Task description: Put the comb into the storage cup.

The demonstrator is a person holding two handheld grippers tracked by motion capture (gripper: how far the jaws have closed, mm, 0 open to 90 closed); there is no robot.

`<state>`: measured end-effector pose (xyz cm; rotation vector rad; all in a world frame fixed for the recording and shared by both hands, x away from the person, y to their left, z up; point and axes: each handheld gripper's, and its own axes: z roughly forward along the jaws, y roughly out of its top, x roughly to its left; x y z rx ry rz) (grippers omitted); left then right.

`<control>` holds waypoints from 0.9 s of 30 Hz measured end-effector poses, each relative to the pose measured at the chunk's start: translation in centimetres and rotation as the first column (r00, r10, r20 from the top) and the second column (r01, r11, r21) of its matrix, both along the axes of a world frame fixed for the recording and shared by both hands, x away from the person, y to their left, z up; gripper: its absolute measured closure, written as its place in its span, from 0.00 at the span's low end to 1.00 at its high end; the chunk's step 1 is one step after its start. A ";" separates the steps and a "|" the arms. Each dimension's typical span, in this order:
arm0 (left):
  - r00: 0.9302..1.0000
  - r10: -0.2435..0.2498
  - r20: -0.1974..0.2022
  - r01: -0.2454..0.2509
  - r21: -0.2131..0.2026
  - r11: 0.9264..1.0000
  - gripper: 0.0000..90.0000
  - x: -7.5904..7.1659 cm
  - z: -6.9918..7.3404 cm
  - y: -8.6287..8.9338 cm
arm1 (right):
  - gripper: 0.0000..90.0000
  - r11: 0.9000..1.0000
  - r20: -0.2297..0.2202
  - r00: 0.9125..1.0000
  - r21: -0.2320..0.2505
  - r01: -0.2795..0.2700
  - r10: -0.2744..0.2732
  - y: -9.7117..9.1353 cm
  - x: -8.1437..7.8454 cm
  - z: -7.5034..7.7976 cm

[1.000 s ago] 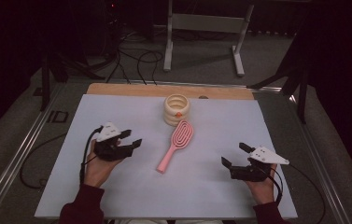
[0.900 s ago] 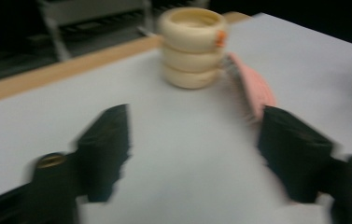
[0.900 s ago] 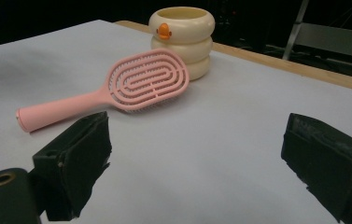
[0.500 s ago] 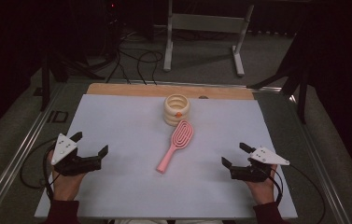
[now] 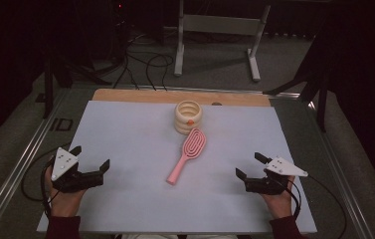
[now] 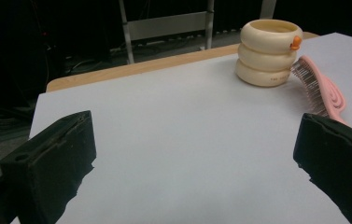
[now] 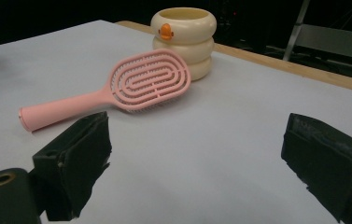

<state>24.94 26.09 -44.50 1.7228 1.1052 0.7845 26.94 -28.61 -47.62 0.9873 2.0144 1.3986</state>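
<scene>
On the white worktop (image 5: 125, 129), a cream ringed cup (image 5: 188, 117) stands mid-back, the pink hairbrush (image 5: 187, 155) seemingly leaning its head on it. Left gripper (image 5: 91, 158) and right gripper (image 5: 247, 165) flank them, fingers spread, empty.

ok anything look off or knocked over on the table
Only one small thing: the pink hairbrush lies bristles down with its head propped against the foot of the cream ringed cup, so it sits tilted rather than flat. The cup stands upright. Nothing looks spilled or broken.
</scene>
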 end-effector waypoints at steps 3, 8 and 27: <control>1.000 -0.006 -0.012 0.006 0.000 1.000 0.00 0.1 0.0 -0.2 | 0.09 1.000 0.000 1.000 0.000 0.000 0.000 0.0 0.0 0.0; 0.999 -0.016 -0.032 0.016 0.002 1.000 0.00 0.3 0.1 -0.6 | 0.09 1.000 -0.001 1.000 0.001 0.000 0.000 -0.1 0.1 0.0; 0.988 -0.090 -0.125 0.095 0.035 0.995 0.00 3.7 0.9 -4.9 | 0.09 1.000 -0.005 1.000 -0.002 0.011 -0.011 -0.2 0.2 -0.1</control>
